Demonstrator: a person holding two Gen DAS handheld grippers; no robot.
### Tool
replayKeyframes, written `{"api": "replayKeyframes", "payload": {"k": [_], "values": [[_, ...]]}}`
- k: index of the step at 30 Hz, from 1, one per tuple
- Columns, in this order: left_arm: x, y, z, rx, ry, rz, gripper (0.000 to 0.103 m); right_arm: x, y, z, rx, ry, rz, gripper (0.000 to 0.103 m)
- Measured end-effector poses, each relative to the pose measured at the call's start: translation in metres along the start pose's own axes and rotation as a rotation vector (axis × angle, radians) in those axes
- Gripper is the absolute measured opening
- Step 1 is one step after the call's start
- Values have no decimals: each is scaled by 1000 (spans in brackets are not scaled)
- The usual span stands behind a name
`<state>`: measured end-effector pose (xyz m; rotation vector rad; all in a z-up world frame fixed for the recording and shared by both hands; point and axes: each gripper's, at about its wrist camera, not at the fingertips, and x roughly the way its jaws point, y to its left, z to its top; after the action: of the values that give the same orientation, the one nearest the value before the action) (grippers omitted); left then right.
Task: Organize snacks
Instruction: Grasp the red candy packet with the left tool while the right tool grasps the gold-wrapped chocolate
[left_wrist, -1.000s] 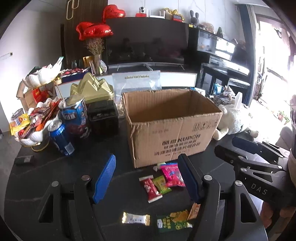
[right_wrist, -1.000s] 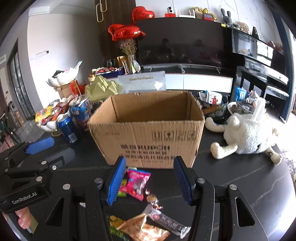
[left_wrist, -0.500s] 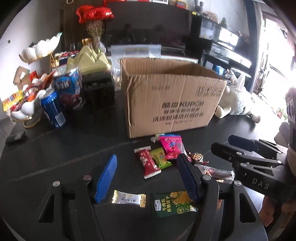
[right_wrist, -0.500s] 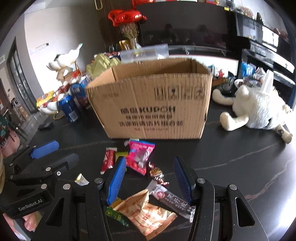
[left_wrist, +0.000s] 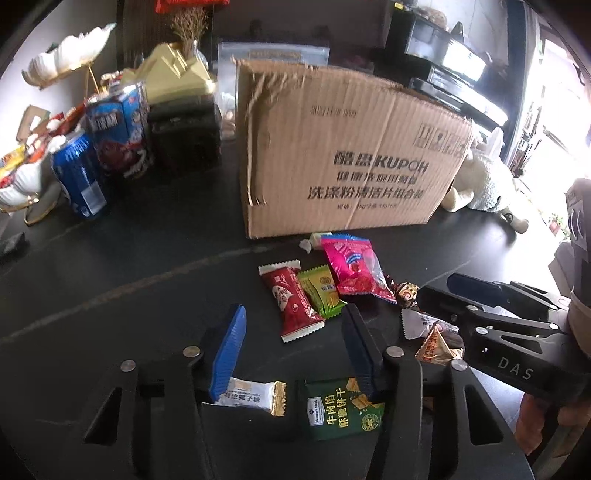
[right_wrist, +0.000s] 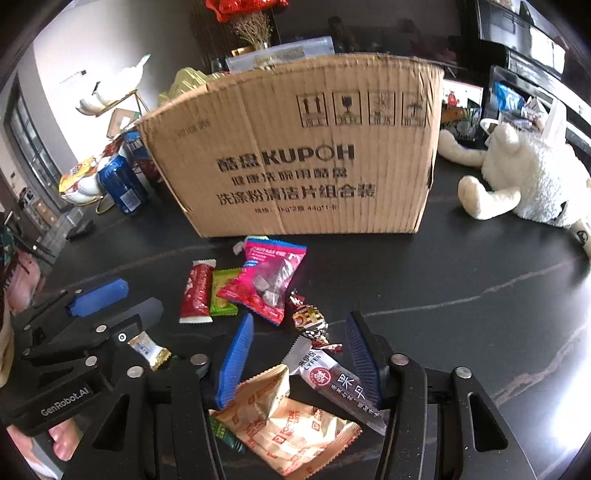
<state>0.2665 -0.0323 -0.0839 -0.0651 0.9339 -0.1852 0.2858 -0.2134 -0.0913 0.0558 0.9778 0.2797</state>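
Both the left tool (left_wrist: 291, 339) and right tool (right_wrist: 299, 350) hang wide open and empty over the snacks (right_wrist: 258, 284) scattered on the bench (right_wrist: 461, 295) before the cardboard box (right_wrist: 295, 162), so crowded, overlapping wrappers risk a double pickup.

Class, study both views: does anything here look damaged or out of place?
Yes. The cardboard box has a torn, ragged left corner seam, and a white plush toy lies sprawled on the table among snacks.
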Motion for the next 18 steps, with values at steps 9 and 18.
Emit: {"api": "replayKeyframes", "payload": {"k": [9, 18], "values": [[23, 1, 4, -12, 36, 3, 41, 19, -4, -2, 4, 48, 6, 40], [39, 4, 10, -20, 57, 18, 35, 29, -7, -2, 2, 68, 2, 36]]}}
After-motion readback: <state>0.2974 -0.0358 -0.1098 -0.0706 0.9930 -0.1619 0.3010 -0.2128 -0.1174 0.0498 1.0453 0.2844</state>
